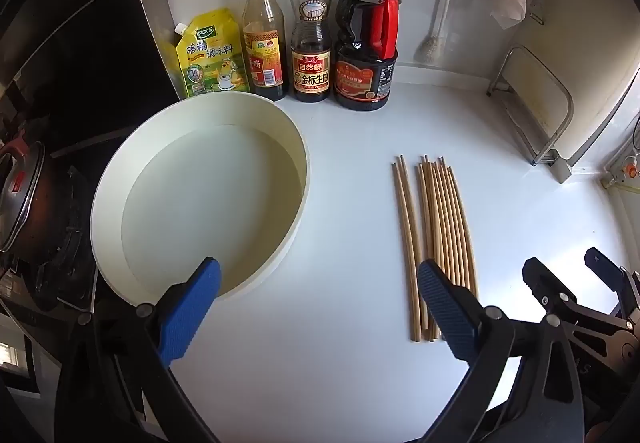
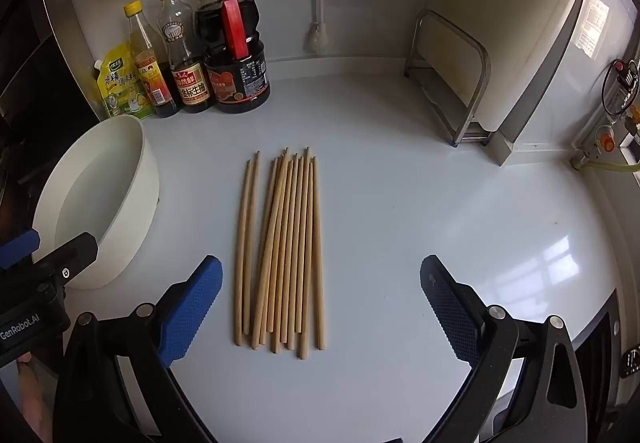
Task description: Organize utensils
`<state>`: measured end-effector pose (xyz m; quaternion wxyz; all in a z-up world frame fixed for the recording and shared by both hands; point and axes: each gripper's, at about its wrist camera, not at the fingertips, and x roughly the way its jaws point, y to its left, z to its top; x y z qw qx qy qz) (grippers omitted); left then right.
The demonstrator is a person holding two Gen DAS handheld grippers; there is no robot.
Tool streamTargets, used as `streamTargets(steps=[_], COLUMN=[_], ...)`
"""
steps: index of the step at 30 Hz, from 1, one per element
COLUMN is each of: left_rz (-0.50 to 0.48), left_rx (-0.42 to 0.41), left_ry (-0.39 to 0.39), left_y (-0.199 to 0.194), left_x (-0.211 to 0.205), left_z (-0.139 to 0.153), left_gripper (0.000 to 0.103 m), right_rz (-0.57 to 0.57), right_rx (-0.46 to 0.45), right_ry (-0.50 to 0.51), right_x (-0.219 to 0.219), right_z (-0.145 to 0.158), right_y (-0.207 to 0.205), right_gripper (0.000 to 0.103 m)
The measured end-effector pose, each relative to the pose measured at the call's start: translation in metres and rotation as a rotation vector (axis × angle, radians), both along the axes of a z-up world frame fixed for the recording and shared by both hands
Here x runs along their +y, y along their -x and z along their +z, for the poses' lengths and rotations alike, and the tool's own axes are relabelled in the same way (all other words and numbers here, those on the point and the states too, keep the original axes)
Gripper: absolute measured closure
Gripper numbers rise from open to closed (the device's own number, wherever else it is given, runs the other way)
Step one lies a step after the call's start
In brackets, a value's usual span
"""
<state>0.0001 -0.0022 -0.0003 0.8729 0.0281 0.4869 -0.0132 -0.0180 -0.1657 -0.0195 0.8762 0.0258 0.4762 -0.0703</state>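
Observation:
Several wooden chopsticks [image 2: 286, 251] lie side by side on the white counter; they also show in the left wrist view [image 1: 436, 239]. A round white basin [image 1: 200, 199] sits to their left, seen too in the right wrist view [image 2: 100, 199], and looks empty. My left gripper [image 1: 318, 307] is open and empty above the counter between basin and chopsticks. My right gripper [image 2: 320, 307] is open and empty, just short of the near ends of the chopsticks. Its fingers [image 1: 552, 283] show at the lower right of the left wrist view.
Three sauce bottles [image 1: 308, 31] and a yellow seasoning pouch [image 1: 212, 55] stand along the back wall. A metal rack [image 2: 452, 83] holding a board stands at the back right. A stove with a pot [image 1: 20, 195] lies left of the basin.

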Motion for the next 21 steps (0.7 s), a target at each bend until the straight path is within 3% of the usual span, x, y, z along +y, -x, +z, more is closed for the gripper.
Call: streamTargets(steps=[2,21], left_rz=[-0.005,0.003], left_rx=[0.008,-0.011], left_ry=[0.039,0.02], left_y=[-0.001,0.0], left_x=[0.004,0.004], left_z=[0.0,0.001], left_gripper=[0.006,0.006], right_rz=[0.001,0.002], right_rx=[0.0,-0.006], right_ry=[-0.001,-0.007], right_x=[0.0,-0.002], right_z=[0.0,0.001], right_y=[0.0,-0.001], right_gripper=[0.008,0.008])
